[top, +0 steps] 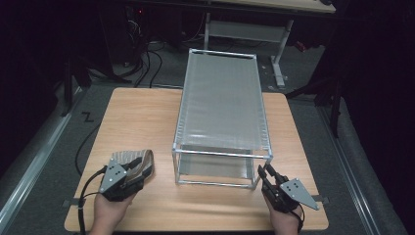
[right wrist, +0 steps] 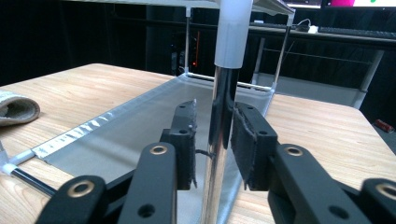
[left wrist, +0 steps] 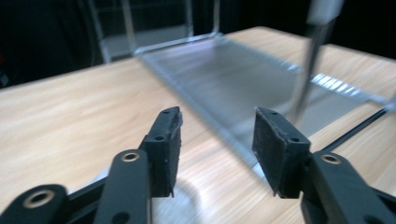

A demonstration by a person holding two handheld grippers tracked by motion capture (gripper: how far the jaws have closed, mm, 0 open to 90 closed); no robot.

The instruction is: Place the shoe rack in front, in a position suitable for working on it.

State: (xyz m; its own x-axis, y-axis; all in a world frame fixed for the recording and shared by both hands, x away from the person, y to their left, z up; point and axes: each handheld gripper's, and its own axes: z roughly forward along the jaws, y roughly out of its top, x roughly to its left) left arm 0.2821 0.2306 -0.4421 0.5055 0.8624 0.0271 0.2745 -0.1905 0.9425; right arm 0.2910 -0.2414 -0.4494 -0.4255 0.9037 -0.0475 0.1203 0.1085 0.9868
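A two-tier metal rack (top: pixel 220 98) with mesh shelves stands on the wooden table (top: pixel 137 117). My right gripper (top: pixel 265 171) is at the rack's front right corner. In the right gripper view its jaws (right wrist: pixel 214 135) straddle the shiny upright post (right wrist: pixel 229 46); one pad lies close against the post and a gap shows at the other, so it is open. My left gripper (top: pixel 138 172) is at the table's front left, open with nothing between its jaws (left wrist: pixel 217 140), facing the rack's lower shelf (left wrist: pixel 224 79). A beige slipper-like item (top: pixel 134 159) lies right by it.
The slipper-like item (right wrist: pixel 16 109) also appears far left in the right gripper view. Bare wood lies to the left of the rack and along the front edge. Beyond the table are dark floor, cables (top: pixel 147 63) and a white desk frame (top: pixel 279 58).
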